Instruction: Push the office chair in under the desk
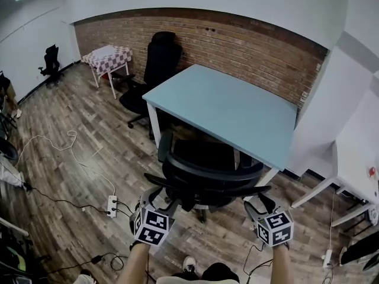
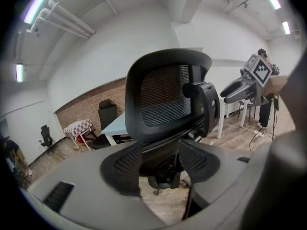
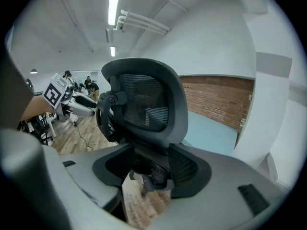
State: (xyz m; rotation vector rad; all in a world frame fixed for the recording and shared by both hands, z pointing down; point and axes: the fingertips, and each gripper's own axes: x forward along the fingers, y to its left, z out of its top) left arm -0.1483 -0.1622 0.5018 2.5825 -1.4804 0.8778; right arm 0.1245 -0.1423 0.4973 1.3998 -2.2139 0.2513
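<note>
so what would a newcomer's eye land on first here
A black chair sits mid-frame, at the near edge of a pale blue desk. The left gripper and right gripper hang open just behind its back. A brick wall runs behind the desk.

Office chair (image 1: 204,173) at the counter's (image 1: 237,108) near edge, left gripper (image 1: 155,199) and right gripper (image 1: 258,203) just behind its back, second chair (image 1: 155,64) beyond the counter against the brick wall (image 1: 249,46), small table (image 1: 108,58) to its left

Bright ceiling tubes (image 3: 114,1), fisheye edges, blurred foreground
</note>
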